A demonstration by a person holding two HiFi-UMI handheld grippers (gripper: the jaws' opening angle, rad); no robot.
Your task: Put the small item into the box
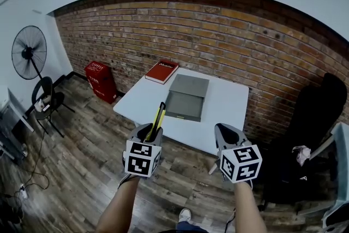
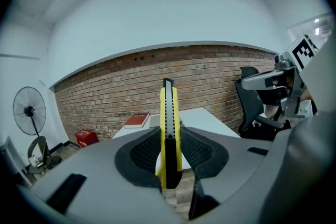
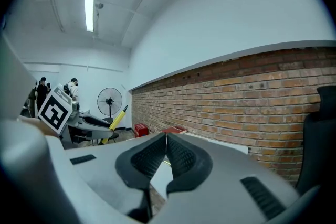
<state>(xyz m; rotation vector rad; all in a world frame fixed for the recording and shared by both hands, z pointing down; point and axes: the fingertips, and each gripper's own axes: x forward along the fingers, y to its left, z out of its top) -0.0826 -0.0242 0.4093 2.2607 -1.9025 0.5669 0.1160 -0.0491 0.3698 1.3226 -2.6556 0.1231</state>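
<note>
Pads of the left gripper (image 2: 170,131) pressed on a yellow utility knife (image 2: 168,105), held upright, its long end poking up past the tips. Right gripper (image 3: 166,135) with tips together, nothing between. In the head view, both grippers low in the frame, left and right of centre, clear of the white table (image 1: 229,103). At centre frame on that table, a grey box (image 1: 186,97), well apart from the knife. Red book (image 1: 161,71) just beside the box, upper left of it. Brick wall (image 1: 234,35) behind; red crate (image 1: 101,80) and standing fan (image 1: 29,53) at left.
</note>
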